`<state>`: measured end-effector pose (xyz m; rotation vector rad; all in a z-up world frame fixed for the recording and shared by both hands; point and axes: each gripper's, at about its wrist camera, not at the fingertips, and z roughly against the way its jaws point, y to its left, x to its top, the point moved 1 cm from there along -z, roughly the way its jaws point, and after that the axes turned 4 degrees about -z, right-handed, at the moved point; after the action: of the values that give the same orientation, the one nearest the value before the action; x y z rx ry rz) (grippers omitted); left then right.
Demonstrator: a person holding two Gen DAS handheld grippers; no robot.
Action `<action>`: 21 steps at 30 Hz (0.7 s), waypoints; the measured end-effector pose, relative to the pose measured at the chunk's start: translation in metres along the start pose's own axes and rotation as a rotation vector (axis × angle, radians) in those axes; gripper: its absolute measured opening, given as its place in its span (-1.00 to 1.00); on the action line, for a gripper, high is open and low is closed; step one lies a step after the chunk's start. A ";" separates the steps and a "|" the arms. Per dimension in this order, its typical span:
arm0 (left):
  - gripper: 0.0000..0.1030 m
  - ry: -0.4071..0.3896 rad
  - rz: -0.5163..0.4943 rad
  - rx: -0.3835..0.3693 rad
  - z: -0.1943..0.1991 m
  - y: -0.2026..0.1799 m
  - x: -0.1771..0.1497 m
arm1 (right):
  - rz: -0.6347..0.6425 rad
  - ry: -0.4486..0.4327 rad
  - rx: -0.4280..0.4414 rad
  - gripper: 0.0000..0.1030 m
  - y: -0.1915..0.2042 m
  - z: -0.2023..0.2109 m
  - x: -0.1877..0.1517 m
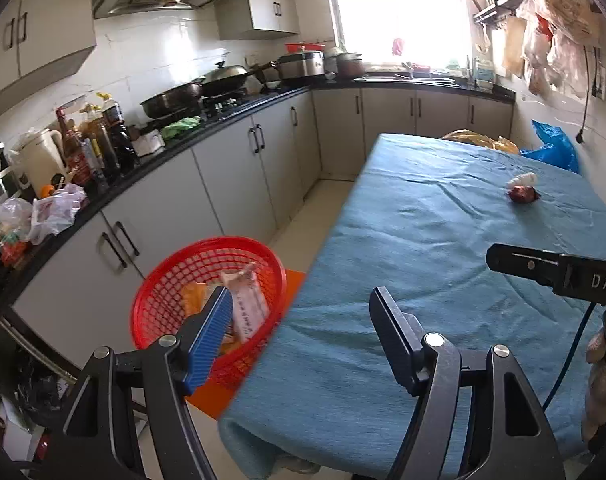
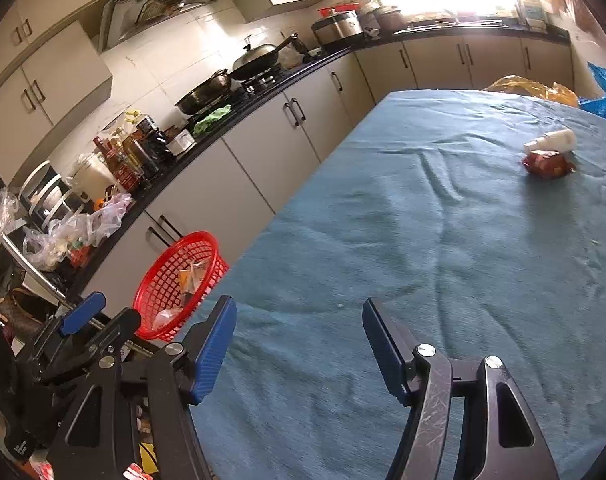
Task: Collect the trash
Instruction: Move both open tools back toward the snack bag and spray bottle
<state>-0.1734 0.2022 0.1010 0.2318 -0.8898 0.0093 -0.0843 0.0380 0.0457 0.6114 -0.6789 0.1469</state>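
Observation:
A red mesh basket (image 1: 171, 288) (image 2: 171, 276) stands off the table's left edge and holds several wrappers, among them a pink-white packet (image 1: 247, 304). On the blue tablecloth (image 1: 443, 216) (image 2: 423, 220) at the far right lie a red-brown wrapper (image 1: 522, 193) (image 2: 547, 164) and a small white bottle (image 1: 524, 179) (image 2: 553, 140) on its side, touching it. My left gripper (image 1: 303, 300) is open and empty at the table's left edge, beside the basket. My right gripper (image 2: 299, 312) is open and empty, low over the near part of the table; it also shows in the left wrist view (image 1: 543, 272).
A black kitchen counter (image 1: 207, 128) with pans, bottles, a kettle and plastic bags runs along the left and back. A yellow bag (image 1: 479, 138) and a blue bag (image 1: 551, 148) sit beyond the table's far edge. An orange mat (image 1: 291, 284) lies under the basket.

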 end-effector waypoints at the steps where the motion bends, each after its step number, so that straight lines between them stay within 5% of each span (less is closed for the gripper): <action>1: 0.36 0.004 -0.001 -0.011 -0.001 -0.003 0.000 | -0.008 -0.002 -0.004 0.36 -0.004 0.002 0.000; 21: 0.36 0.032 -0.076 -0.138 -0.024 -0.059 0.015 | -0.132 0.003 -0.085 0.36 -0.067 0.006 0.015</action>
<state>-0.1395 0.1487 0.0863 0.1358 -0.8459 -0.1186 -0.0543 -0.0209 0.0262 0.5726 -0.6366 -0.0039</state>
